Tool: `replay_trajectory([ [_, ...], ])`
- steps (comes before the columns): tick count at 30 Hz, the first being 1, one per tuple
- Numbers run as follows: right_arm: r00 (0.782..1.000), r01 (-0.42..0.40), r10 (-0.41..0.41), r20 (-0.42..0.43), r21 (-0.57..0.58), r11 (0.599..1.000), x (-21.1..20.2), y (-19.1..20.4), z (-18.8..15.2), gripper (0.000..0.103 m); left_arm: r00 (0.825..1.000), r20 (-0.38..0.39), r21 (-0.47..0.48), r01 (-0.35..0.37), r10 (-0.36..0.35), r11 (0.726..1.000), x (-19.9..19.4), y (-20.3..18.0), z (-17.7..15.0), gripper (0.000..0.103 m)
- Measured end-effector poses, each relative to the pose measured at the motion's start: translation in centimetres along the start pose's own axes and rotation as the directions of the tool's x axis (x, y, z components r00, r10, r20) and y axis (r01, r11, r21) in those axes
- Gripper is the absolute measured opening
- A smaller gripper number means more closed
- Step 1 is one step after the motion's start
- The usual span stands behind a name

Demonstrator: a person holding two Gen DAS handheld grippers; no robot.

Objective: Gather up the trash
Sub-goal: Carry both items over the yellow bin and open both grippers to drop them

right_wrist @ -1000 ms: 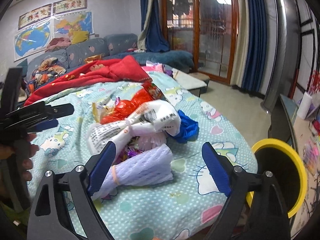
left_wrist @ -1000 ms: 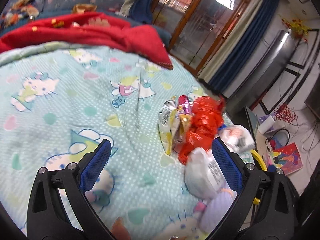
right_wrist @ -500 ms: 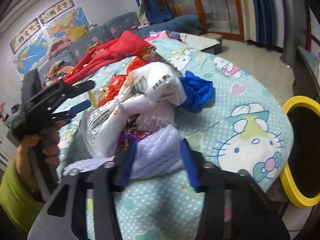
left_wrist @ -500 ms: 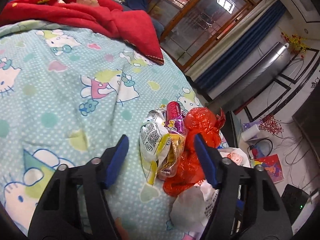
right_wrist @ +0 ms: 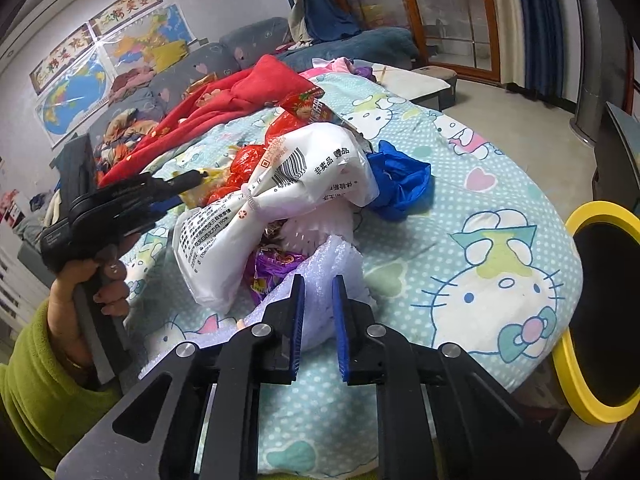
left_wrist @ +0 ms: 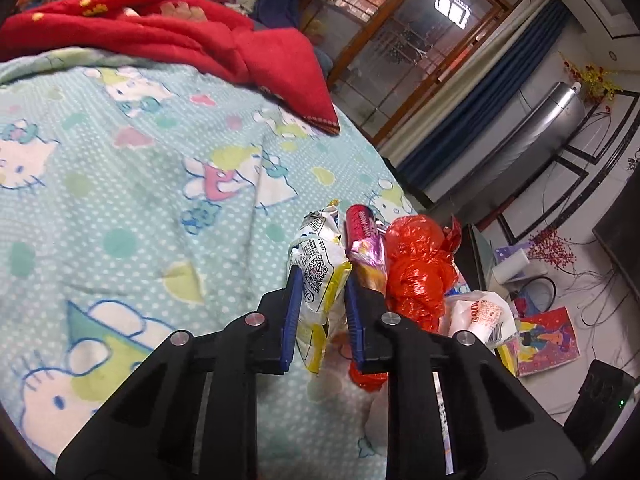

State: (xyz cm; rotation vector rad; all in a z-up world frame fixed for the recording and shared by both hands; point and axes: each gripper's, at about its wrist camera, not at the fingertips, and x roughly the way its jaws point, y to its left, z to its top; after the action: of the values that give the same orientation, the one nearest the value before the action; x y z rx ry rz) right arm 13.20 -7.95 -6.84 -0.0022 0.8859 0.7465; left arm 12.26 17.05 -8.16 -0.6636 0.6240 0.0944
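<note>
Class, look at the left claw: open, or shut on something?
Shut: the left claw has just closed, its blue pads pinching the white-and-yellow wrapper.

We saw a white-and-yellow wrapper [left_wrist: 320, 280] standing pinched upright beside a crumpled red bag [left_wrist: 416, 276]. A large white printed bag [right_wrist: 280, 200] topped the heap, with pale foam netting [right_wrist: 320, 276], apparently squeezed, lying just below it.

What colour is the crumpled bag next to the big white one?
Blue bag, clearest in the right wrist view.
</note>
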Motion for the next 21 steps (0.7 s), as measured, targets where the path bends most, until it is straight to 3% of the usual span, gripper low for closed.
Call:
replay_trajectory([
  [3, 1.000, 0.005, -0.005, 0.005, -0.002, 1.000, -0.4, -0.2, 0.1, 0.013, 0.997, 0.056, 0.025, -0.056, 0.055, 0.998, -1.8, -0.1, 0.0, 0.014],
  [8, 0.999, 0.012, -0.012, 0.030, 0.004, 1.000, -1.4, -0.4, 0.5, 0.012, 0.989, 0.131, 0.041, -0.082, 0.076, 0.996, -4.5, -0.2, 0.3, 0.014],
  [14, 0.996, 0.034, -0.037, 0.085, 0.028, 0.999, -3.1, -1.2, 1.3, 0.012, 0.979, 0.199, 0.074, -0.055, 0.039, 0.996, -7.7, -1.8, 0.3, 0.013],
  [21, 0.983, 0.074, -0.084, 0.163, 0.067, 0.995, -5.4, -2.9, 2.2, 0.011, 0.982, 0.175, 0.174, 0.035, -0.066, 0.984, -8.3, -6.4, -0.8, 0.013],
])
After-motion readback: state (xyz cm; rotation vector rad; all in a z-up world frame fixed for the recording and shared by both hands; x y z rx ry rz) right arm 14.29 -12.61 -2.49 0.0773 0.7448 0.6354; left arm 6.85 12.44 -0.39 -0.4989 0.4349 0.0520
